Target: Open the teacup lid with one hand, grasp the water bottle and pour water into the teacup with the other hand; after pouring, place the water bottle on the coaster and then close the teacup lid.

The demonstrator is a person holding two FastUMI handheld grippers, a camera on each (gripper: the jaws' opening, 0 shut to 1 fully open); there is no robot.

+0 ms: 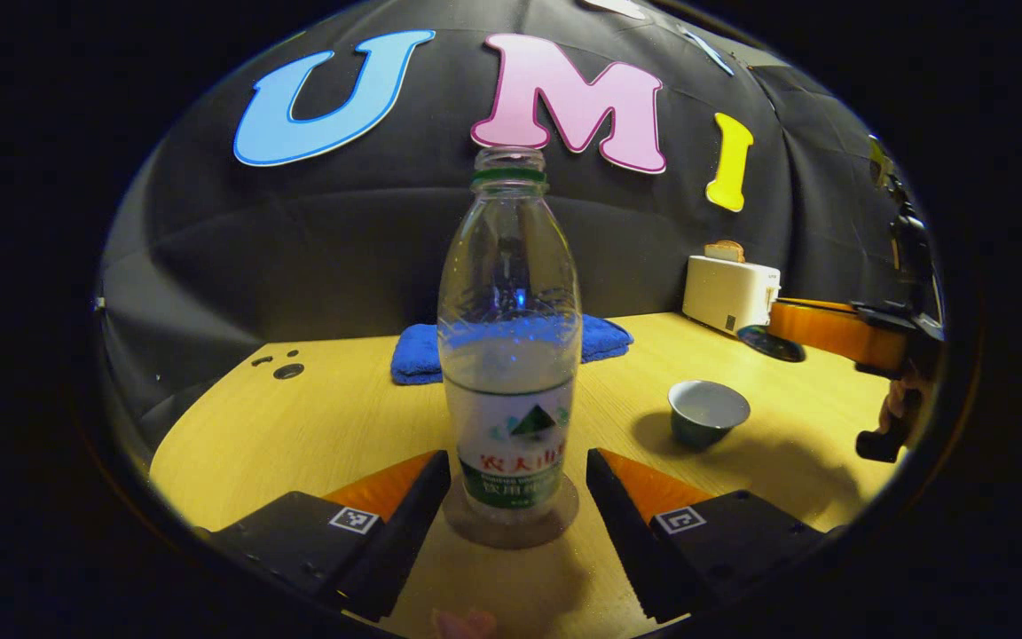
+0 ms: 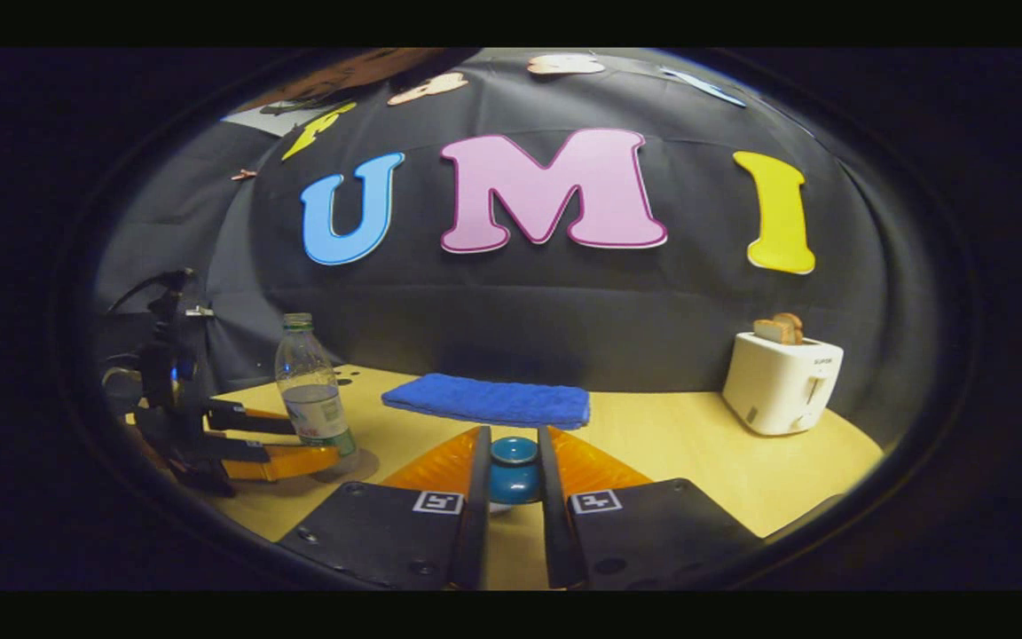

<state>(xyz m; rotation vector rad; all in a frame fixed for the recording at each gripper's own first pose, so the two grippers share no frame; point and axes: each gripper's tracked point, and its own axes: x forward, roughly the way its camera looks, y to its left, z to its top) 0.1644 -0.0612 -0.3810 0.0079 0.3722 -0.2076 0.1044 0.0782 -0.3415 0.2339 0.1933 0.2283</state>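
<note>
Bottle (image 1: 509, 355) stands upright on the coaster (image 1: 511, 525), dead centre between the left gripper's (image 1: 518, 497) spread fingers; its long axis runs straight up, cap off and roughly half full. Whether the fingers touch the label I cannot tell, but a gap seems to show on each side, so I judge it not clamped. In the right gripper view the same bottle (image 2: 311, 386) sits with the left gripper's fingers to either side of its base. Cup (image 1: 708, 412) lies open on the worktop (image 1: 316, 426), to the right of the bottle and a little farther off, well apart from it. The right gripper (image 2: 511, 484) holds the lid (image 2: 514, 470) by its knob, fingers pinched close on it, lifted off the cup, as far as I can judge. In the left gripper view the right gripper (image 1: 897, 355) hangs at the far right, beyond the cup. By my reading the pour is done and the coming move is lowering the lid onto the cup, so what matters is the cup's place under the lid; the right hand is the nearer. Room is good: a towel (image 2: 489, 399) lies at the back, a toaster (image 2: 782, 382) stands far right, both well clear of the cup. The left fingers need only draw straight back without tipping the bottle.
</note>
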